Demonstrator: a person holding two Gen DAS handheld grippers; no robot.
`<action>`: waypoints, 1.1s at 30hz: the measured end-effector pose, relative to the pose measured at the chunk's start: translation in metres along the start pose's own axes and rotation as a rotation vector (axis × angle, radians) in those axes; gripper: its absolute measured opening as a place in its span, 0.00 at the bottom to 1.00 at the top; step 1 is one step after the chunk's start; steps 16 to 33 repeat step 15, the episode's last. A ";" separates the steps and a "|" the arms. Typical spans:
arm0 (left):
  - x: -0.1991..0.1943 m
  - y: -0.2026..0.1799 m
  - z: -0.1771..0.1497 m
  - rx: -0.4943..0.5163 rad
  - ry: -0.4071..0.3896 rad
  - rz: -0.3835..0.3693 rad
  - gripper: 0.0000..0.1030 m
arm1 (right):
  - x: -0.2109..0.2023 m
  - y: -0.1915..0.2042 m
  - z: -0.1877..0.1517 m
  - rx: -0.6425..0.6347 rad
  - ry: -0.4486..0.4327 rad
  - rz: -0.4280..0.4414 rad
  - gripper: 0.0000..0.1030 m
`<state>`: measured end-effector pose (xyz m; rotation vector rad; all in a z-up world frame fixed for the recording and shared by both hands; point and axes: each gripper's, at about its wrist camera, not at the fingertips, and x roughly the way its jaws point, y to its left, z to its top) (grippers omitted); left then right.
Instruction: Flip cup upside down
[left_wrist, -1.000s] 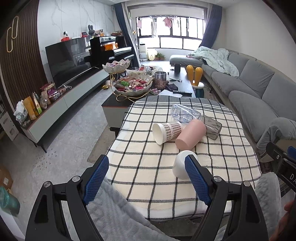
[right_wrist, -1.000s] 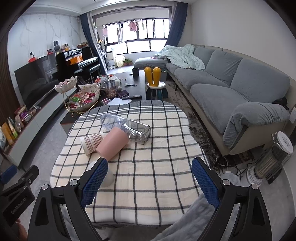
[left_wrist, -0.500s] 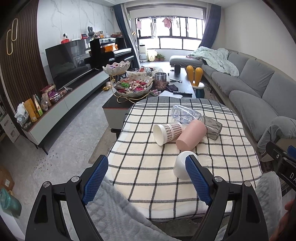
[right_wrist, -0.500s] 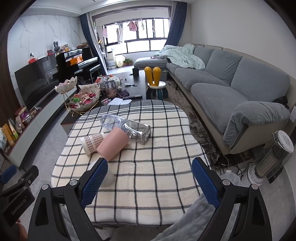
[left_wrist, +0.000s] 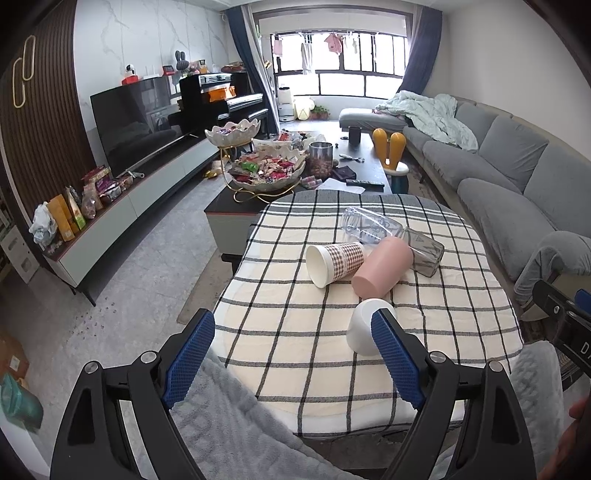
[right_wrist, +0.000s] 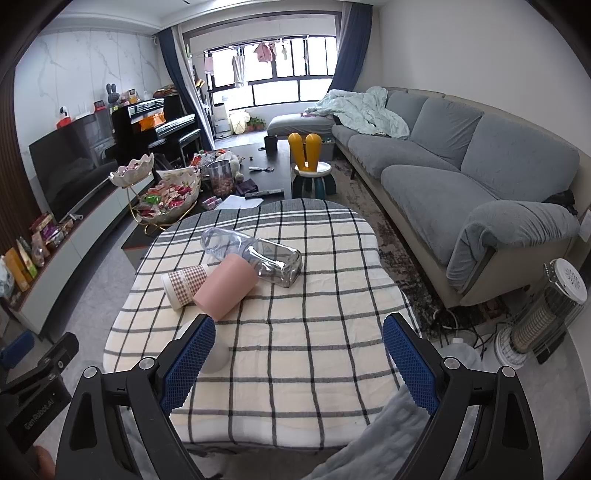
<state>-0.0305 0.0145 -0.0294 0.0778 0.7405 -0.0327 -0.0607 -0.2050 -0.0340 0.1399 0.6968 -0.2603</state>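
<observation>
Both tongs hang spread wide above the near edge of the counter, which is draped in a black-and-cream checked cloth, and neither grips or touches anything.

In the left wrist view, the left tongs show blue pads far apart. The white cup sits mouth down on the cloth at about 1 o'clock from their midpoint, partly hidden behind the right-hand pad; whether pad and cup touch cannot be told, though the cup looks to lie beyond it.

In the right wrist view, the right tongs are equally wide open over bare cloth. The same white cup peeks out behind their left-hand pad, at roughly 9 o'clock from the midpoint.

Farther across the counter, at 12 o'clock from the white cup, three more vessels lie on their sides in a touching cluster: a pink cup, a plaid paper cup at its 9 o'clock with the open mouth facing the camera, and a clear glass behind them, resting against a smoky grey glass at the pink cup's 2 o'clock.
</observation>
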 end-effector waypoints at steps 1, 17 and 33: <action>0.000 0.000 0.000 0.001 -0.001 0.003 0.85 | 0.000 0.000 0.000 -0.001 0.000 -0.001 0.90; 0.002 0.000 0.000 0.005 0.001 0.010 0.85 | 0.001 -0.001 0.000 0.002 0.001 0.000 0.90; 0.002 0.000 0.000 0.005 0.001 0.010 0.85 | 0.001 -0.001 0.000 0.002 0.001 0.000 0.90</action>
